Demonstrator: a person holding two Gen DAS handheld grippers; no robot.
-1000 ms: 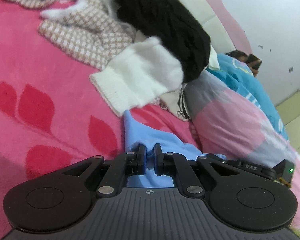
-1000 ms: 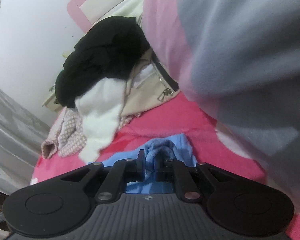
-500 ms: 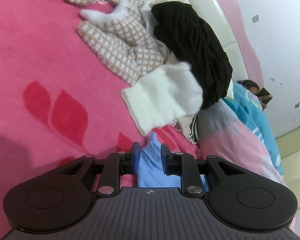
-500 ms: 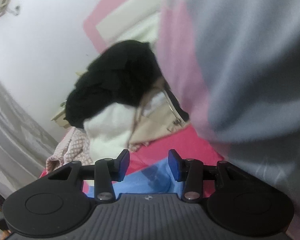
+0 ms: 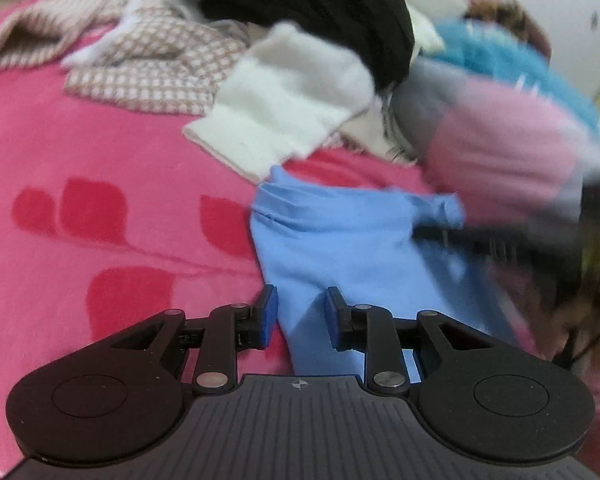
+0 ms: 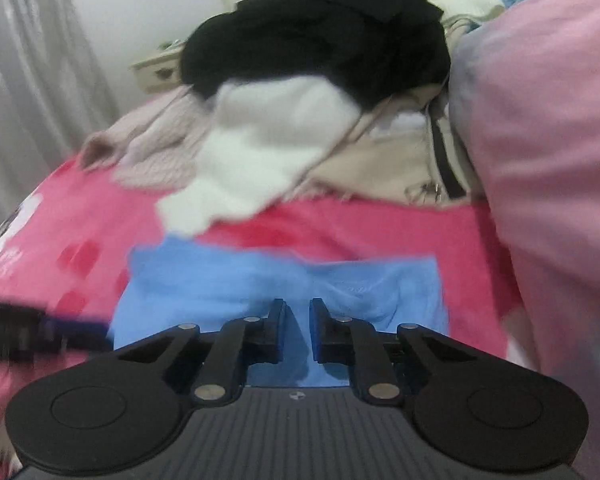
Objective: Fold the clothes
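Blue garment (image 5: 340, 240) lies spread flat on the pink bed (image 5: 80, 152), directly ahead of and below both tools, near the bed's side edge where the rolled pink-and-grey quilt (image 5: 500, 152) runs. Its long axis runs across the right wrist view, from the corner near the white knit (image 6: 268, 152) toward the quilt, and away from the camera in the left wrist view.

Left hand-held gripper (image 5: 300, 312): jaws narrow and opening. Cloth shows in the gap beneath them, but the pads do not press on it; nothing is held.

Right hand-held gripper (image 6: 298, 328): jaws narrow and closing, a slim gap remaining. Blue fabric lies under and between them; whether any fold is pinched cannot be confirmed, and the pads appear clear of it. In the left wrist view this tool shows only as a dark blur at the bunched far corner of the garment.

Finding: the left tool stands over one near edge of the garment, the right over the middle of a long edge, each about equally close to it. The heap of unfolded clothes, black knit (image 5: 320, 12), white knit and checked piece (image 5: 140, 64), sits beyond the garment toward the headboard, touching only at the white knit's hem. Judged, the coming fold depends on both tools taking the near edge and carrying it across the short axis.
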